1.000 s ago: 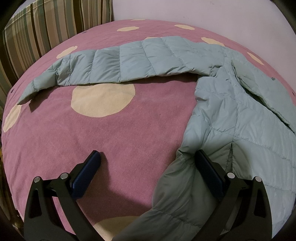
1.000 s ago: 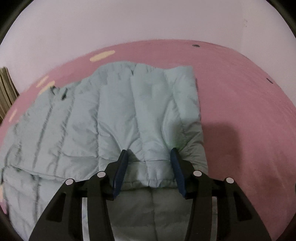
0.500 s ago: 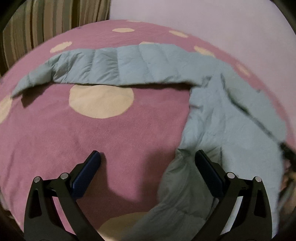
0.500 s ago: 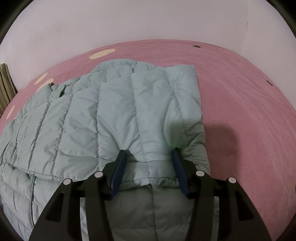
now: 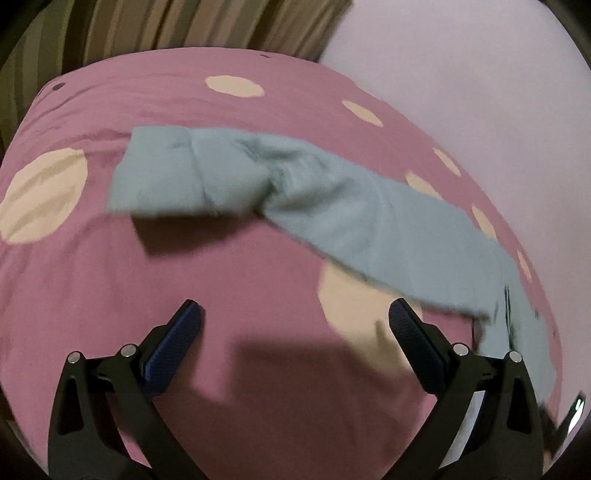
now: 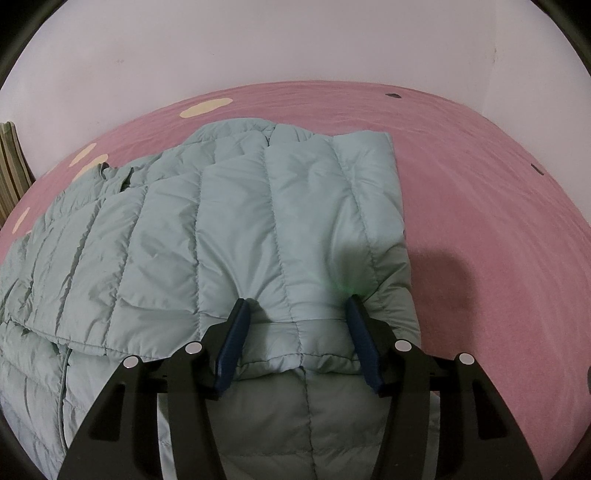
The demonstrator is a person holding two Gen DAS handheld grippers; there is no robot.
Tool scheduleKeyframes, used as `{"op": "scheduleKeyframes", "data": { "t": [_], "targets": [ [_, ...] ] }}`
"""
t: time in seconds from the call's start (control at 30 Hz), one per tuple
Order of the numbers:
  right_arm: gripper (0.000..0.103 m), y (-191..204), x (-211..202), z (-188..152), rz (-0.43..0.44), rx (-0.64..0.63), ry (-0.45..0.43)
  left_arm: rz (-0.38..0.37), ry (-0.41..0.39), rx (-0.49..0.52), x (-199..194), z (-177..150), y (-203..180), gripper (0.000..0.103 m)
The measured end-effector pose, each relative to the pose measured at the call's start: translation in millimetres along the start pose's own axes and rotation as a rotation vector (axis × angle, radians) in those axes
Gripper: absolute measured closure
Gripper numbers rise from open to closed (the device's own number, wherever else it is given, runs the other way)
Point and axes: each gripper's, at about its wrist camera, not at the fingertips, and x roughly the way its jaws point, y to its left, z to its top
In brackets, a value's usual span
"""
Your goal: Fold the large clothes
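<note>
My left gripper (image 5: 291, 325) is spread wide with nothing between its ribbed dark-blue pads, hanging over the pink bedspread (image 5: 110, 288), a soft, slightly napped cloth printed with cream dots. Beyond it one quilted sleeve (image 5: 295, 199) of the pale-green puffer jacket stretches across the bed towards the left edge, blurred, with its cuff end at the far left casting a dark shadow on the cover. Striped olive-and-tan fabric (image 5: 184, 26) hangs behind the bed's far edge, next to a plain pale wall (image 5: 461, 62).

My right gripper (image 6: 295, 325) has its fingers parted on either side of a folded-over panel of the jacket (image 6: 229, 229), whose hem bunches up between the pads. I can't tell whether they actually pinch it. The jacket lies flat on the bedspread (image 6: 480, 206), nearer the bed's left side, its shell smooth and faintly shiny, stitched into long puffy channels. The folded panel ends in a straight, squared edge towards the far wall (image 6: 295, 44); a darker, greyer layer shows underneath, close to me.
</note>
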Motion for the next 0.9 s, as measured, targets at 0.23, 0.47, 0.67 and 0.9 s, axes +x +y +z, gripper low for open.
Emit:
{"op": "scheduleKeyframes", "data": {
  "t": [0.23,0.47,0.67,0.9],
  "targets": [
    [0.048,0.4,0.1,0.0,0.000,0.000,-0.001,0.006,-0.090,-0.144,22.1,39.3,28.2,0.010],
    [0.048,0.4,0.0,0.2,0.000,-0.002,-0.002,0.031,-0.141,-0.184,27.5,52.5,39.5,0.022],
    [0.048,0.5,-0.3,-0.5,-0.001,-0.001,-0.002,0.032,-0.147,-0.222,30.2,63.3,50.4,0.058],
    [0.048,0.6,0.2,-0.3,0.000,0.000,-0.002,0.000,-0.169,-0.088,20.3,74.9,15.5,0.084]
  ]
}}
